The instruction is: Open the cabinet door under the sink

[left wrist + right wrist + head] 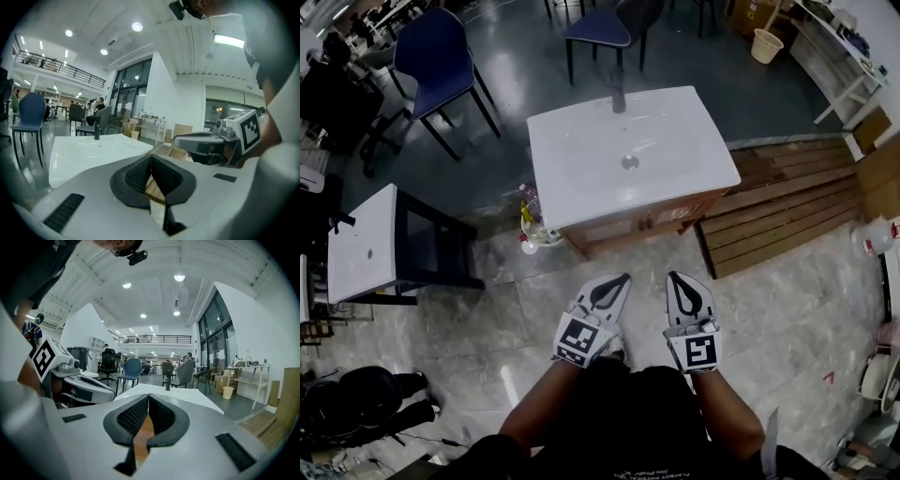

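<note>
Left gripper and right gripper hover side by side, jaws clenched on nothing, aimed at the cabinet door beneath the white sink, apparently lining up their approach.

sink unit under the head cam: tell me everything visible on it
The sink is a white, glossy, ceramic-looking rectangular top with a drain mid-bowl and a dark faucet at its far edge. It sits on a brown wooden cabinet whose front looks shut. Bottles stand at its left corner, planks lie beside its right. The left gripper and right gripper, both shut, hover short of it.
</note>
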`<action>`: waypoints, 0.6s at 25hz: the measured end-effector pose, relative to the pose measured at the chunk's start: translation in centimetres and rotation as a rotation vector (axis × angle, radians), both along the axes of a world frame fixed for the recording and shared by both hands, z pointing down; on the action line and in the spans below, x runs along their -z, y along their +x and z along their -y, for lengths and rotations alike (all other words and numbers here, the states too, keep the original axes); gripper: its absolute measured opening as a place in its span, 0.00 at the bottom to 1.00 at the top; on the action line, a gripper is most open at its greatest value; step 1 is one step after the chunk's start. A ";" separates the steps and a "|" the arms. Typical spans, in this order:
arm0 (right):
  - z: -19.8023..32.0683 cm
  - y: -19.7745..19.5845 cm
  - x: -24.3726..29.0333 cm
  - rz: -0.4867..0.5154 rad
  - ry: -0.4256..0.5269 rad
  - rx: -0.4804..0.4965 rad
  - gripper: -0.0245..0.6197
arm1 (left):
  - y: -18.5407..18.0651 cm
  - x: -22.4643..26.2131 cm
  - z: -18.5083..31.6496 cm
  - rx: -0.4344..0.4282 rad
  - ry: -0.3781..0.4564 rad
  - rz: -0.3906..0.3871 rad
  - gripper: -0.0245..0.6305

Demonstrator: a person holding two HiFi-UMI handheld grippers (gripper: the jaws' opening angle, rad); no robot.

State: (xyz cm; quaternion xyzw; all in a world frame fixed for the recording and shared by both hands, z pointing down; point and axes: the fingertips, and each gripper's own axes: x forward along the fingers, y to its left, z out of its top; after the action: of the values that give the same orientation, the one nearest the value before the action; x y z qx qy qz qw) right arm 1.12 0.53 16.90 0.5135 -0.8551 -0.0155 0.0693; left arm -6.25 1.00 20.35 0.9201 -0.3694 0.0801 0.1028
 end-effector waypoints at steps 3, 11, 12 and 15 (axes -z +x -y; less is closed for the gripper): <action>0.9 -0.5 -0.2 -0.018 -0.004 -0.004 0.07 | -0.3 -0.6 0.9 -0.008 -0.008 -0.009 0.07; 3.7 -0.9 -2.3 -0.021 -0.038 0.002 0.07 | -0.2 -3.2 3.3 0.012 -0.038 -0.009 0.07; 4.1 -0.8 -2.9 -0.017 -0.046 0.004 0.07 | -0.2 -3.7 3.7 0.019 -0.042 -0.005 0.07; 5.7 -0.3 -5.0 -0.002 -0.066 0.016 0.07 | 0.5 -5.9 5.3 0.039 -0.050 0.024 0.07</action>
State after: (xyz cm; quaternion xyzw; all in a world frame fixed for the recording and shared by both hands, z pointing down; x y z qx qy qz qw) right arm 0.85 -5.19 21.89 0.5041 -0.8592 0.0116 0.0868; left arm -5.76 -4.28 26.20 0.9087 -0.3865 0.0984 0.1228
